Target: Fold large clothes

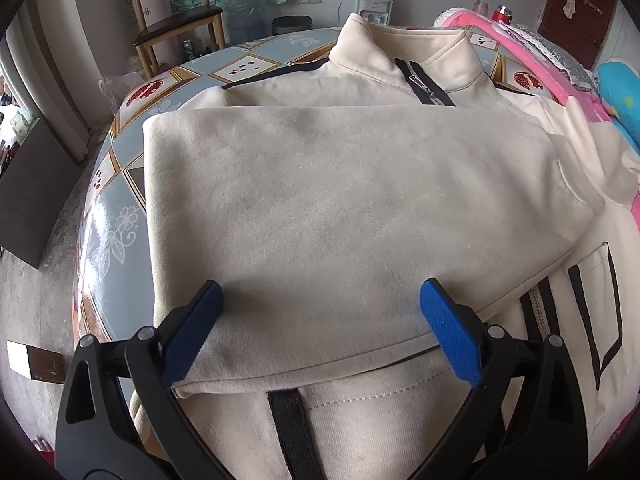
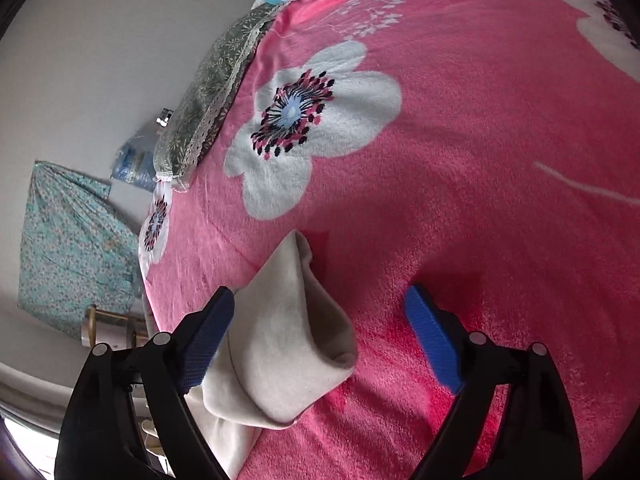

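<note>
**Currently: both grippers spread, one jacket on the table**

Left gripper [image 1: 320, 312] stands wide apart over the folded cream jacket [image 1: 340, 200], clamping nothing; whether its pads touch the fabric cannot be told. Right gripper [image 2: 320, 336] is likewise spread; a cream sleeve end [image 2: 288, 340] lies against one pad [image 2: 208, 336], unclamped, over the pink floral blanket [image 2: 460, 160]. One jacket, spread across the round table [image 1: 120, 216]. No legible writing.

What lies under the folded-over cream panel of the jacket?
Under the folded cream fleece panel lies the rest of the cream zip jacket, on a round patterned table. The layers directly beneath are covered.
</note>
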Tool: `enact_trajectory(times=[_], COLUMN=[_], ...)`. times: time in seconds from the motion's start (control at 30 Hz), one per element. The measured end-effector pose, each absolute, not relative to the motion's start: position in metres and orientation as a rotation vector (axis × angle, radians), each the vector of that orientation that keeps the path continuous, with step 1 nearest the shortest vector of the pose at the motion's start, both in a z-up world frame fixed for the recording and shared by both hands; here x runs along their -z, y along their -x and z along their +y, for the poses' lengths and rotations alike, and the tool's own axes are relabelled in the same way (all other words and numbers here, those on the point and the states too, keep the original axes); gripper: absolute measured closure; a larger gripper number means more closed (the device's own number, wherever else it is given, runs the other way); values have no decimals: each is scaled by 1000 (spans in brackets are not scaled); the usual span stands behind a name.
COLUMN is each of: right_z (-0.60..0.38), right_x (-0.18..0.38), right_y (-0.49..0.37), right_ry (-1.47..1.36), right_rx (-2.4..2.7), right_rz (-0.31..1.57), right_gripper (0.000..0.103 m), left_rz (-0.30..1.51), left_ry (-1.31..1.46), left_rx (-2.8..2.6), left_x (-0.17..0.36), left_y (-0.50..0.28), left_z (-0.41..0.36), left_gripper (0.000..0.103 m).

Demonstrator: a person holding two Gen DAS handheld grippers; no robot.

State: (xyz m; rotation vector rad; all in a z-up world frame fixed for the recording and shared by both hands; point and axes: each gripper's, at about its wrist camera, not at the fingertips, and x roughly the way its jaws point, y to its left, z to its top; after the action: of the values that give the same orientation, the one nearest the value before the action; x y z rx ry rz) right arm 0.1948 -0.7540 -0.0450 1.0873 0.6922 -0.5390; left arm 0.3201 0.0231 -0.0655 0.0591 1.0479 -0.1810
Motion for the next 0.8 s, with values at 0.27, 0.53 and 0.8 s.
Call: enact_trajectory(times=[0.27,0.53,0.8], right_z=[-735,-673,-540], right_x=[27,-57,-142], right_y=[-192,-208,-252], right_ry=[-996,-832,-635], right_rx=[532,382,103], right_rz=[718,674,673], right_gripper=[81,94,94], left_rz=[1014,991,969], left_ry=[-95,-115,-74], left_rx=[146,155,170], left_x=[60,59,57], left_y=[-322,-324,-322], left_z=[25,29,38], left_gripper=[8,27,52])
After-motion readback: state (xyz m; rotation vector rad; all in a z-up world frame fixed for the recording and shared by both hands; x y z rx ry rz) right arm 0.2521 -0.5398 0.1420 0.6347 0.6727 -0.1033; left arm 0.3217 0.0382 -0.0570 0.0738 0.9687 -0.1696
